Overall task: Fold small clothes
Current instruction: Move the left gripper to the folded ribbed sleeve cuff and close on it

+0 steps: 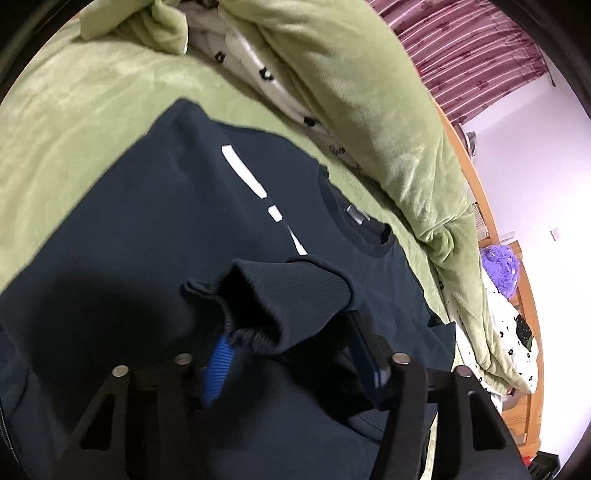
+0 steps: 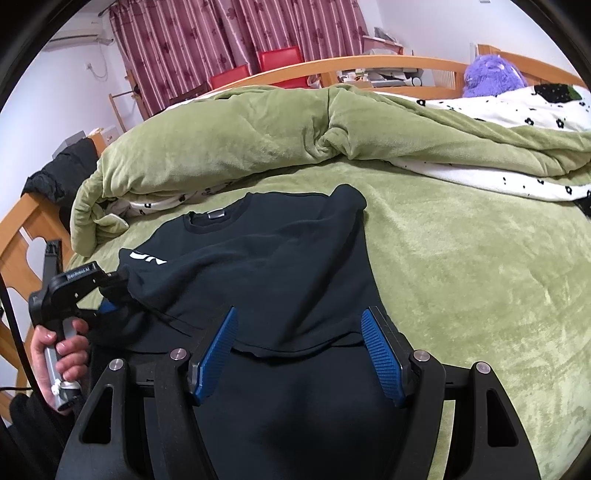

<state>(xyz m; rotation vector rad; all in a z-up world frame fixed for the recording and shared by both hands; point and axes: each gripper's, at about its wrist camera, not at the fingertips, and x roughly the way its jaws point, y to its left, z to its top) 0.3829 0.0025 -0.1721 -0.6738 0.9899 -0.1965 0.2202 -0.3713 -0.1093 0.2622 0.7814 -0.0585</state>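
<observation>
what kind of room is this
Most likely a bedroom. A dark sweatshirt lies on a bed covered by a green blanket, with a wooden bed frame behind a rumpled green duvet, patterned curtains and a purple plush toy.

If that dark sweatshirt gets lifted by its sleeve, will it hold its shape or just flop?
Probably flop: the sweatshirt lies in soft wrinkles on the green blanket. The sleeve already droops over the left gripper. Its thick ribbed cuff looks easy to grip, unlikely to slip.
</observation>
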